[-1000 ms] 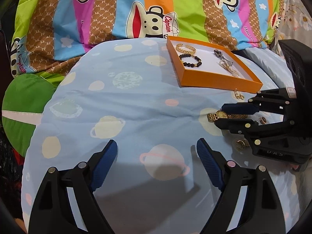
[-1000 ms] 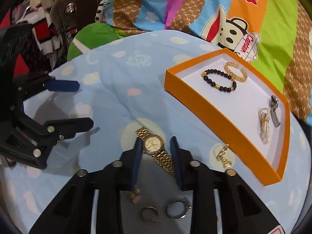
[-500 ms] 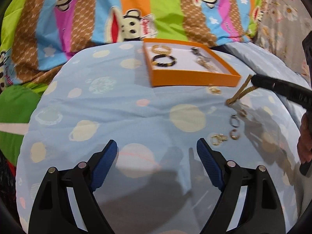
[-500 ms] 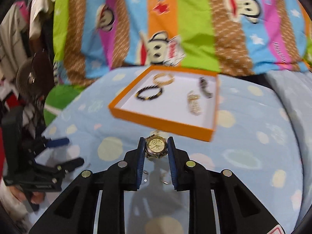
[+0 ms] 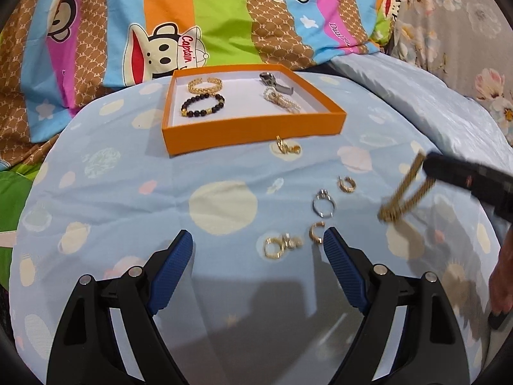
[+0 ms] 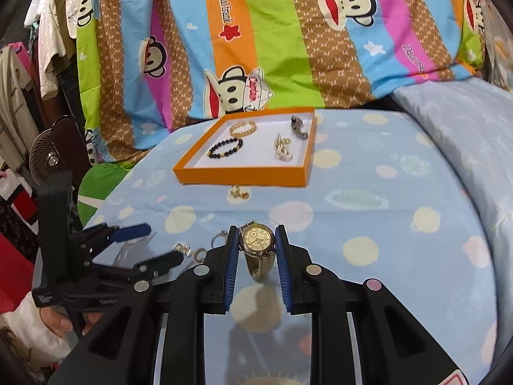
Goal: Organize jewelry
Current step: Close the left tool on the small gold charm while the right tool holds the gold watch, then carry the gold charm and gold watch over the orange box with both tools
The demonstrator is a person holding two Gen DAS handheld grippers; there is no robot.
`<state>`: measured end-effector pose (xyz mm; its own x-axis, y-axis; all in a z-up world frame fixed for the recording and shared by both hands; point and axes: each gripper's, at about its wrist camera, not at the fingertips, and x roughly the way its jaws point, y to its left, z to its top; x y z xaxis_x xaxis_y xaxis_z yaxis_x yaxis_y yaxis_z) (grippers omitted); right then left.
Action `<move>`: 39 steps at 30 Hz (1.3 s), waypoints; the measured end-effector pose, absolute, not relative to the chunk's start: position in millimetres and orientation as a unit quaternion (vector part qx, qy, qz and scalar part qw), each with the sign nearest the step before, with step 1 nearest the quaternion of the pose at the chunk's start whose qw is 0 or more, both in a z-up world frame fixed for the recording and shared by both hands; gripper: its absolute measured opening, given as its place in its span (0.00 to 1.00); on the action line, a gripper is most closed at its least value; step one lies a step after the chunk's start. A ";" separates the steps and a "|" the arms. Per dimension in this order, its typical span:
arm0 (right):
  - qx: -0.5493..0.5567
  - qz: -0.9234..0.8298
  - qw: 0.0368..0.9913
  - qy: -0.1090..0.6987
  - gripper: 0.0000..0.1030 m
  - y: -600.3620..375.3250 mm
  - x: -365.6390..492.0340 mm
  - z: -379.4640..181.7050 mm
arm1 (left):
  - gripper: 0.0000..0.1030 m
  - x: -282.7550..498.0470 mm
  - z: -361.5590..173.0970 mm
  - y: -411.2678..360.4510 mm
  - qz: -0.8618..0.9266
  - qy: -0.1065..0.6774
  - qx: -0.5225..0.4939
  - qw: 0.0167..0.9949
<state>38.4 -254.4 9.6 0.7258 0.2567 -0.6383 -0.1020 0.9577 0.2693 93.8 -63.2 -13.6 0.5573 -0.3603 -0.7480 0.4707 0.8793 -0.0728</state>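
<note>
Watch [image 6: 257, 240] between right gripper [image 6: 256, 240] pads (airborne).

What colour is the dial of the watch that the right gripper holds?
The watch has a gold dial with a gold band; the right wrist view shows it best.

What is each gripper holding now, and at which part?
The right gripper grips the gold watch by the sides of its case. The left gripper holds nothing.
</note>
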 end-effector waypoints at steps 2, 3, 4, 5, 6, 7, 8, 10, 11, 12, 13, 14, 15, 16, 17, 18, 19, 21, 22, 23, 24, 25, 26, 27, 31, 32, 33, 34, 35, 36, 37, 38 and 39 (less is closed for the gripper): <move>0.100 0.094 0.922 0.362 0.21 -250.2 39.7 5.0 | 0.79 104.0 -9.4 -66.1 -0.234 0.403 0.057 0.883; 0.099 0.096 0.921 0.363 0.21 -249.1 39.6 3.3 | 0.79 108.7 -7.2 -68.2 -0.234 0.401 0.053 0.884; 0.100 0.097 0.921 0.364 0.21 -248.7 39.5 1.9 | 0.79 114.1 -4.8 -71.6 -0.233 0.397 0.049 0.886; 0.101 0.097 0.921 0.364 0.21 -248.4 39.1 0.4 | 0.79 119.3 -2.9 -76.1 -0.233 0.394 0.048 0.888; 0.101 0.097 0.920 0.365 0.21 -248.8 39.4 -0.9 | 0.79 124.9 -1.6 -81.0 -0.234 0.392 0.048 0.888; 0.103 0.095 0.920 0.366 0.21 -249.8 39.4 -2.2 | 0.79 131.2 -0.8 -87.5 -0.235 0.391 0.050 0.889; 0.105 0.094 0.920 0.367 0.21 -251.0 39.5 -3.4 | 0.78 137.8 -0.8 -94.8 -0.236 0.390 0.053 0.889; 0.109 0.093 0.918 0.369 0.21 -252.8 40.8 -4.5 | 0.71 150.2 -3.9 -107.3 -0.230 0.391 0.060 0.889; 0.110 0.092 0.918 0.369 0.21 -252.9 41.7 -4.7 | 0.67 157.6 -7.0 -113.8 -0.230 0.397 0.063 0.886; 0.110 0.091 0.918 0.370 0.21 -253.3 42.0 -5.0 | 0.61 164.1 -10.6 -119.1 -0.230 0.404 0.063 0.883; 0.111 0.091 0.918 0.370 0.21 -253.6 42.4 -5.1 | 0.58 171.3 -14.7 -124.0 -0.227 0.414 0.064 0.879; 0.111 0.091 0.918 0.371 0.21 -253.8 42.7 -5.5 | 0.57 175.3 -17.8 -126.4 -0.226 0.419 0.062 0.877; 0.111 0.090 0.917 0.371 0.21 -253.7 43.2 -5.6 | 0.51 178.7 -20.5 -128.1 -0.225 0.424 0.061 0.875; 0.111 0.089 0.917 0.372 0.21 -253.9 43.8 -6.1 | 0.40 181.6 -23.2 -129.9 -0.228 0.431 0.060 0.871; 0.112 0.089 0.917 0.373 0.21 -254.3 44.2 -6.6 | 0.36 181.8 -24.7 -129.6 -0.230 0.434 0.060 0.869; 0.113 0.090 0.916 0.373 0.21 -254.4 44.6 -7.1 | 0.31 181.2 -24.8 -129.4 -0.228 0.432 0.061 0.870; 0.114 0.090 0.916 0.374 0.21 -254.4 45.1 -7.6 | 0.25 180.8 -24.5 -128.9 -0.230 0.431 0.061 0.870; 0.113 0.090 0.916 0.374 0.21 -254.0 45.0 -7.9 | 0.13 179.3 -24.3 -129.4 -0.234 0.431 0.064 0.869; 0.113 0.090 0.916 0.373 0.21 -253.7 44.6 -7.7 | 0.07 177.9 -24.5 -129.1 -0.234 0.431 0.066 0.869; 0.113 0.090 0.917 0.372 0.21 -254.0 44.2 -7.1 | 0.05 176.6 -24.0 -128.3 -0.235 0.431 0.065 0.869; 0.115 0.089 0.917 0.371 0.21 -254.3 43.7 -6.4 | 0.05 176.8 -23.0 -127.6 -0.238 0.431 0.064 0.868; 0.117 0.089 0.918 0.368 0.21 -254.9 43.0 -5.1 | 0.05 175.6 -21.4 -125.2 -0.241 0.432 0.059 0.867; 0.118 0.088 0.919 0.367 0.21 -255.6 42.6 -3.5 | 0.05 173.8 -17.9 -121.6 -0.245 0.432 0.051 0.867; 0.118 0.087 0.919 0.365 0.21 -256.0 42.6 -1.2 | 0.05 172.3 -13.8 -118.4 -0.248 0.431 0.045 0.867; 0.111 0.086 0.927 0.348 0.21 -256.5 44.4 15.5 | 0.05 159.9 16.8 -98.1 -0.263 0.408 0.023 0.874; 0.107 0.085 0.929 0.344 0.21 -256.2 46.7 20.8 | 0.05 156.4 28.1 -92.1 -0.265 0.397 0.023 0.878; 0.103 0.085 0.931 0.341 0.21 -255.8 49.7 26.3 | 0.05 154.6 36.0 -88.0 -0.266 0.389 0.024 0.882; 0.102 0.086 0.932 0.336 0.21 -255.8 54.2 33.0 | 0.05 153.4 46.5 -82.2 -0.266 0.380 0.028 0.886; 0.102 0.086 0.934 0.332 0.21 -256.0 59.5 39.8 | 0.05 154.3 52.8 -78.7 -0.265 0.376 0.029 0.888; 0.102 0.086 0.935 0.328 0.21 -255.9 63.9 45.2 | 0.05 156.5 60.0 -74.5 -0.264 0.372 0.029 0.889; 0.102 0.085 0.937 0.322 0.21 -255.8 70.2 52.3 | 0.06 160.0 68.2 -69.9 -0.263 0.366 0.029 0.892; 0.101 0.084 0.939 0.317 0.21 -255.2 75.4 57.7 | 0.06 162.8 73.7 -66.8 -0.259 0.361 0.030 0.895; 0.099 0.083 0.941 0.313 0.21 -254.5 80.8 62.8 | 0.06 166.6 78.6 -64.0 -0.257 0.356 0.030 0.898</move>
